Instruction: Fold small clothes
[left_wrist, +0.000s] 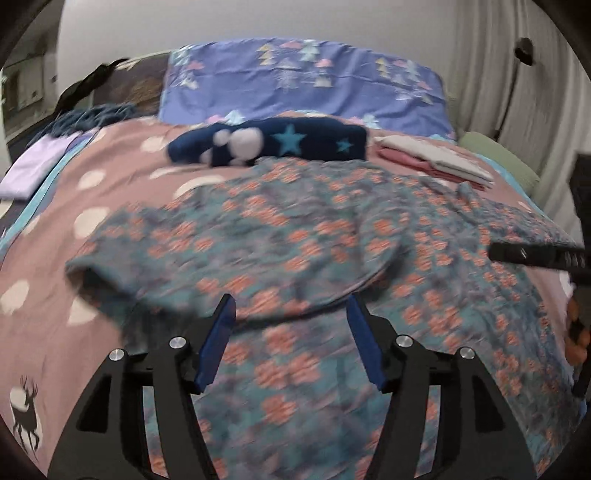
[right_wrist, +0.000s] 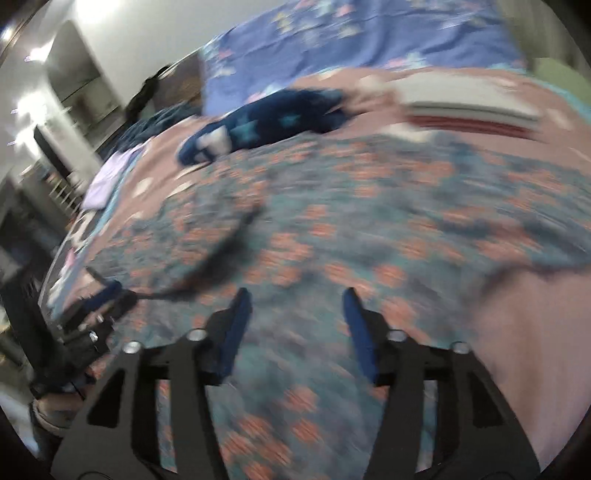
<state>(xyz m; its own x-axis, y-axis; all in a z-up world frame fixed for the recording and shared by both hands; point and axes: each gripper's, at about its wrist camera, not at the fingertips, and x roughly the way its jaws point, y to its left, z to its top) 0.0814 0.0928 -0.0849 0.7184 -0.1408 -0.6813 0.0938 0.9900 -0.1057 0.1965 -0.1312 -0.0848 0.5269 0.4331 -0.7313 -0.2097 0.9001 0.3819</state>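
A teal garment with orange flowers (left_wrist: 314, 236) lies spread and rumpled across the pink dotted bedspread (left_wrist: 110, 166). One sleeve points to the left. My left gripper (left_wrist: 290, 301) hovers over the garment's near part, its blue pads apart and nothing pinched between them. In the right wrist view the same garment (right_wrist: 351, 221) fills the middle. My right gripper (right_wrist: 295, 293) stands open above it, nothing between its pads. Both views are blurred by motion. At the left of the right wrist view a blue finger (right_wrist: 109, 290) of the left gripper shows.
Behind the garment lie a navy folded cloth with stars (left_wrist: 273, 146), a stack of folded pink and white clothes (left_wrist: 432, 162), and a lilac folded piece (left_wrist: 33, 166) at the left edge. A purple patterned pillow (left_wrist: 303, 81) sits at the head, with curtains at the right.
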